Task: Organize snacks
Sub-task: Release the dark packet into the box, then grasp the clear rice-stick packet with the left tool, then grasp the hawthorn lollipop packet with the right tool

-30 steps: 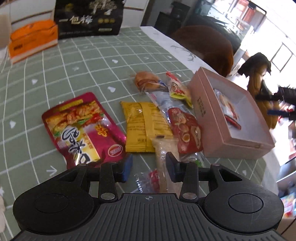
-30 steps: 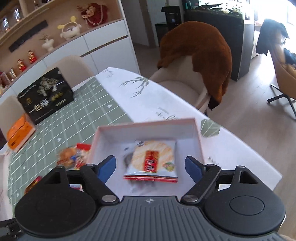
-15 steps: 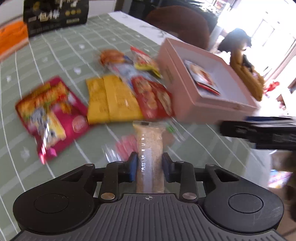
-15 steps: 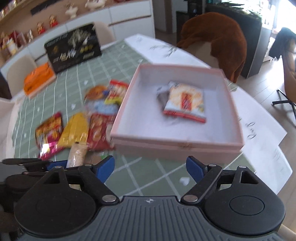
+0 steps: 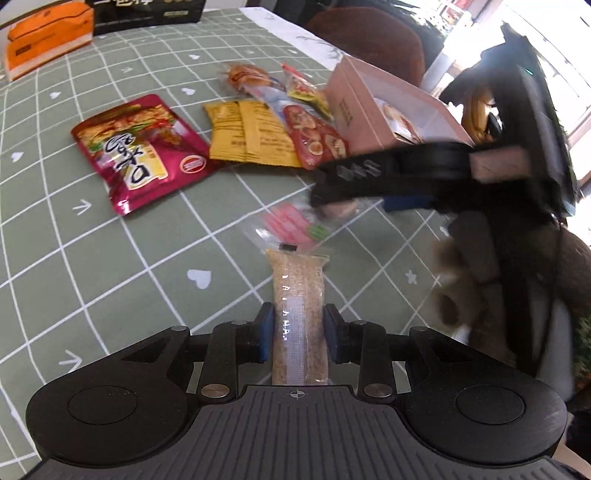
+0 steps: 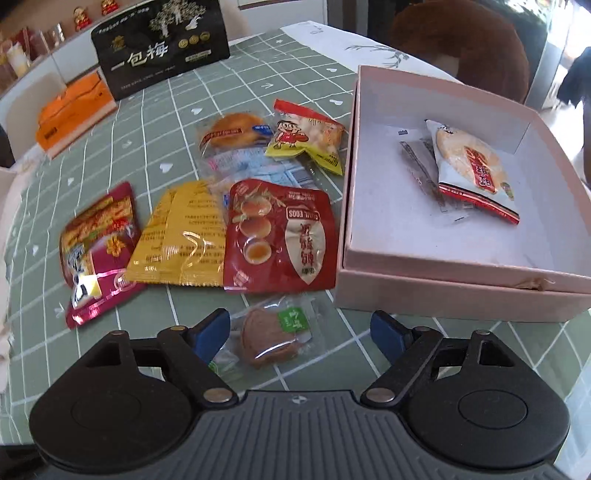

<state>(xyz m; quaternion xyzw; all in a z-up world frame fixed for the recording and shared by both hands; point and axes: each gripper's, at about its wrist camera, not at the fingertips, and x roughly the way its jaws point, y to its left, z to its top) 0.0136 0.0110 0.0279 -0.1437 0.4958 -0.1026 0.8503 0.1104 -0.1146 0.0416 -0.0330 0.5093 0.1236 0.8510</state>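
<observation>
A home dining room: a desk under a green grid-patterned tablecloth (image 6: 155,122), a white cabinet shelf with small red figurines (image 6: 79,13), and a chair draped with a brown fuzzy blanket (image 6: 469,48).

The tablecloth (image 6: 155,110) is sage green with a white grid and small white hearts and arrows. Left of the pale pink box (image 6: 443,291) lie a dark red pouch (image 6: 279,236), a yellow packet (image 6: 181,240) and a magenta packet (image 6: 98,251). Inside the box, a white packet (image 6: 472,166) has a red label.
</observation>
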